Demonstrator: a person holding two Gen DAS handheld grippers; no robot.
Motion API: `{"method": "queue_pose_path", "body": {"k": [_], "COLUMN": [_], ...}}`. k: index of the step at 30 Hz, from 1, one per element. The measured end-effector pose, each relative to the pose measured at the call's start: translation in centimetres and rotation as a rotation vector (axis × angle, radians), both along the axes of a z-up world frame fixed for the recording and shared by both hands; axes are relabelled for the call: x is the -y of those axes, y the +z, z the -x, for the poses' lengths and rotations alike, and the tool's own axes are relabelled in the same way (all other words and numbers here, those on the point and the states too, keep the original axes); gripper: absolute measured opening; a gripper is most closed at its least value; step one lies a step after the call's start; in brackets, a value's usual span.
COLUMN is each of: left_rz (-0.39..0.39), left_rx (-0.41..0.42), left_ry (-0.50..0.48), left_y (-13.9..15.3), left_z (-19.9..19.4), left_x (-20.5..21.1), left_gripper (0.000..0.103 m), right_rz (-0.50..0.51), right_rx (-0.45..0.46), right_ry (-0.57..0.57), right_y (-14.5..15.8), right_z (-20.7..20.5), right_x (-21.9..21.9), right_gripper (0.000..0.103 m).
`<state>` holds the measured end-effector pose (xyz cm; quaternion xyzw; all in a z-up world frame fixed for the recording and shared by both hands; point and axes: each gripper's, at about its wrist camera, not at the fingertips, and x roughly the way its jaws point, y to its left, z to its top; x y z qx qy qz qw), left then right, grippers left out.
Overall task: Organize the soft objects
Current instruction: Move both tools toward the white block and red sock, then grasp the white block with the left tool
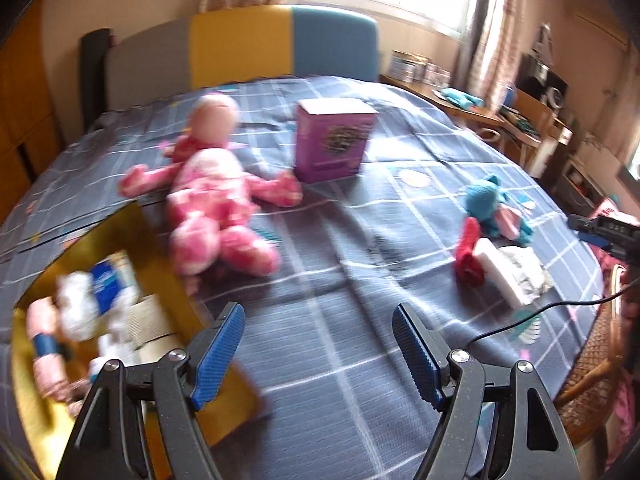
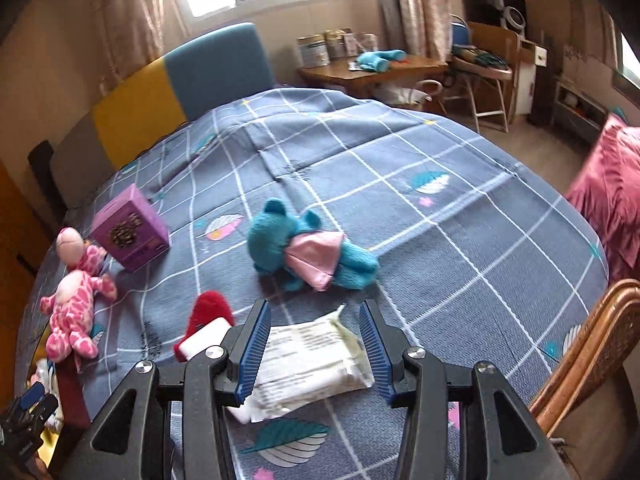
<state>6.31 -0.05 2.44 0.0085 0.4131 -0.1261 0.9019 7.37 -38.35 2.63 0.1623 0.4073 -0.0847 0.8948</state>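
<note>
On the blue checked bedspread [image 1: 340, 320] lie a pink plush doll [image 1: 212, 200] [image 2: 74, 312], a teal plush in a pink skirt [image 1: 496, 208] [image 2: 304, 252], a red plush piece [image 1: 470, 256] [image 2: 208, 312] and a white printed packet [image 1: 524, 276] [image 2: 312, 360]. My left gripper [image 1: 318, 320] hangs open over bare bedspread, beside a yellow box [image 1: 120, 232] that holds several soft packs. My right gripper [image 2: 315, 312] is open above the white packet, which shows between the fingers without the pads pressing on it. Each gripper appears at the edge of the other's view: the right gripper [image 1: 604, 228], the left gripper [image 2: 28, 412].
A purple carton [image 1: 332, 140] [image 2: 130, 232] stands upright near the doll. A white block [image 1: 492, 260] [image 2: 204, 336] lies against the red piece. A wicker chair [image 2: 592, 344] stands at the bed's right edge, a wooden desk [image 2: 372, 68] beyond the bed. A black cable [image 1: 540, 312] trails across the bedspread.
</note>
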Motion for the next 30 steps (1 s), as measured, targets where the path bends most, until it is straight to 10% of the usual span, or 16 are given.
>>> {"method": "queue_pose_path", "body": {"k": [16,30], "left_rz": [0.160,0.307], "left_rx": [-0.213,-0.380], "left_ry": [-0.276,-0.325], "left_y": [-3.6,-7.3], "left_z": [-4.6,-6.5], "left_x": [12.3,17.8], "left_gripper": [0.046,0.045], "right_rz": [-0.242,-0.246], "right_rx": [-0.014,-0.022], "right_ry": [-0.004,0.040], "right_y": [-2.4,-2.5], "right_z": [0.6,0.3], "right_x": [2.2,1.6], "right_gripper": [0.046,0.047]}}
